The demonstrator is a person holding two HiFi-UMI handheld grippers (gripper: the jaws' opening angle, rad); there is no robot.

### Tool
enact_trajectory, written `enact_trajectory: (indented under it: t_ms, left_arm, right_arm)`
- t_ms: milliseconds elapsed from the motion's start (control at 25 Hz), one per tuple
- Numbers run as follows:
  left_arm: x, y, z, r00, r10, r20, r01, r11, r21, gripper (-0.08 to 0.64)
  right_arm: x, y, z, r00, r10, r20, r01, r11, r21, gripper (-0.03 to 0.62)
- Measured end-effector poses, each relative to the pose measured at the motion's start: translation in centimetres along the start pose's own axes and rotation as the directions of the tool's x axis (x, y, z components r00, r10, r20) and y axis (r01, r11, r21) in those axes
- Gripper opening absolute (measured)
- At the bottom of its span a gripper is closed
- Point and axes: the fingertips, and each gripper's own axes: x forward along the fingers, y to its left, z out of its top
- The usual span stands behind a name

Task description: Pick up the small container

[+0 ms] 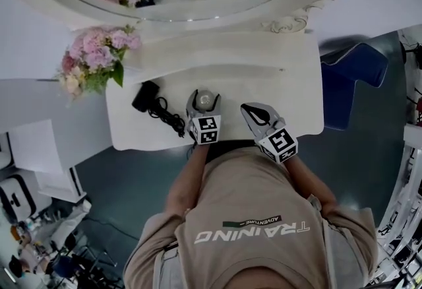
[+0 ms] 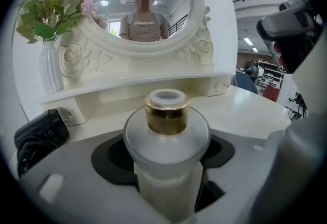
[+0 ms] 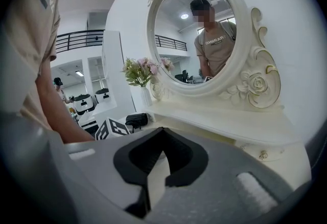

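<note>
The small container is a frosted bottle with a gold collar and a white top. It stands upright between the jaws of my left gripper, which is shut on its body, at the middle of the white dressing table. My right gripper is just to the right of it above the table's front part, its jaws shut with nothing between them.
A black adapter with a coiled cable lies left of the container. A white vase of pink flowers stands at the far left on the shelf under the oval mirror. A blue chair is at the right.
</note>
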Motion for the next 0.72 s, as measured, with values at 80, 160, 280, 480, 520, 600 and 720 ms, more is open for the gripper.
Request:
enact_trajectory:
  t_ms: [80, 160, 280, 480, 520, 600, 720]
  left_arm:
    - [-0.5, -0.6, 0.3, 0.999, -0.032, 0.005, 0.032, 0.999, 0.004, 0.353]
    - [-1.2, -1.3, 0.8, 0.998, -0.063, 0.006, 0.063, 0.998, 0.011, 0.353]
    - [-2.3, -1.9, 2.1, 0.995, -0.094, 0.017, 0.094, 0.995, 0.013, 0.353]
    - [-5.1, -1.9, 4.4, 0.991, -0.126, 0.045, 0.126, 0.992, 0.006, 0.353]
    - [-5.6, -1.7, 4.7, 0.991, -0.129, 0.047, 0.128, 0.992, 0.005, 0.353]
    - [-6.7, -1.2, 5.4, 0.989, -0.139, 0.055, 0.139, 0.990, 0.004, 0.353]
    - [-8.3, -0.6, 6.4, 0.983, -0.170, 0.073, 0.169, 0.985, 0.012, 0.353]
  right_arm:
    - [-0.3, 0.1, -0.2, 1.000, -0.011, -0.001, 0.011, 1.000, 0.005, 0.003]
    - [-0.5, 0.1, -0.4, 1.000, -0.021, -0.003, 0.021, 1.000, 0.013, 0.003]
    - [-0.3, 0.3, -0.3, 1.000, -0.021, 0.001, 0.021, 1.000, 0.020, 0.003]
    - [0.0, 1.4, 0.3, 0.999, -0.017, 0.035, 0.016, 0.999, 0.028, 0.003]
    - [0.1, 1.6, 0.5, 0.999, -0.018, 0.043, 0.016, 0.999, 0.029, 0.003]
    - [0.3, 1.8, 0.9, 0.998, -0.017, 0.059, 0.016, 1.000, 0.027, 0.003]
    - [0.4, 2.1, 1.3, 0.997, -0.019, 0.074, 0.017, 1.000, 0.022, 0.003]
